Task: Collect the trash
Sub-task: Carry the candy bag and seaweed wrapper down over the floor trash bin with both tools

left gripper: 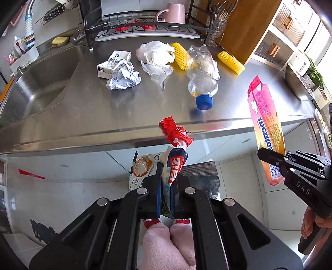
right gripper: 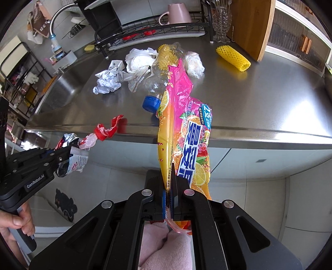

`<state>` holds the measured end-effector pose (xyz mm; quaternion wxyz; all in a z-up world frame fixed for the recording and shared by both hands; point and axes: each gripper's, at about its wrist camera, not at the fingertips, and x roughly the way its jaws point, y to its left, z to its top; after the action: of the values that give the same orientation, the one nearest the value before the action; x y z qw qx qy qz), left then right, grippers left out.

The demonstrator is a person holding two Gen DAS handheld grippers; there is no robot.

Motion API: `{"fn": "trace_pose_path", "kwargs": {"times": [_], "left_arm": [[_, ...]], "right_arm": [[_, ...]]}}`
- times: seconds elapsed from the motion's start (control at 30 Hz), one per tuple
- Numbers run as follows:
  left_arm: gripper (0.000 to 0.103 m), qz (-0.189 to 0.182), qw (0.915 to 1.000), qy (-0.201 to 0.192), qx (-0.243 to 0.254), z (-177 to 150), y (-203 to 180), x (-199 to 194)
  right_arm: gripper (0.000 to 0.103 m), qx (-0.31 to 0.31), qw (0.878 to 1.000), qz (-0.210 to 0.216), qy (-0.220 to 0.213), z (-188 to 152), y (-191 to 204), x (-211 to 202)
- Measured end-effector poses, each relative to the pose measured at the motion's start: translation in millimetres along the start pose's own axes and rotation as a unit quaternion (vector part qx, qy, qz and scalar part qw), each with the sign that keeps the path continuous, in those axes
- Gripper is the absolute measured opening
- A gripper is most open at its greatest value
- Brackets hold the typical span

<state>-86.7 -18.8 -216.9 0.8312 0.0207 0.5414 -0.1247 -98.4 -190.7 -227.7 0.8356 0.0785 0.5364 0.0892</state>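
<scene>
Partway through. Left gripper (left gripper: 166, 187) clamped on crumpled wrappers (left gripper: 176, 141), right gripper (right gripper: 169, 195) pinching a long candy bag (right gripper: 184, 133) — both lifted off the counter (left gripper: 103, 116). Left behind: bottle (left gripper: 202, 76), carton (left gripper: 113, 63), wadded paper (left gripper: 124, 80), plastic bag (left gripper: 157, 56), yellow nets (left gripper: 230, 62).

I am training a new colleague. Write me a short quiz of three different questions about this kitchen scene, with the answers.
1. True or false: the plastic bottle stands upright on the counter.
2. What does the right gripper hold? A) candy bag B) crumpled paper C) mug
3. Fill in: the left gripper is shut on crumpled snack ____.

Key: 1 false, it lies on its side; 2 A; 3 wrappers.
</scene>
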Motion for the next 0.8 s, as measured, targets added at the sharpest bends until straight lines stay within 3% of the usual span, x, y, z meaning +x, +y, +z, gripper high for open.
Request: {"fn": "trace_pose_path", "kwargs": {"times": [0.3, 0.53, 0.8], "left_arm": [[0.005, -0.011, 0.9992, 0.037, 0.005, -51, -2, 12], [0.005, -0.029, 0.9966, 0.077, -0.008, -87, 3, 68], [0.005, -0.014, 0.9935, 0.113, -0.003, -108, 8, 149]], "right_arm": [[0.004, 0.005, 0.998, 0.03, 0.055, -43, 3, 19], [0.004, 0.002, 0.995, 0.033, 0.092, -72, 0, 61], [0.004, 0.009, 0.989, 0.065, 0.135, -91, -3, 134]]}}
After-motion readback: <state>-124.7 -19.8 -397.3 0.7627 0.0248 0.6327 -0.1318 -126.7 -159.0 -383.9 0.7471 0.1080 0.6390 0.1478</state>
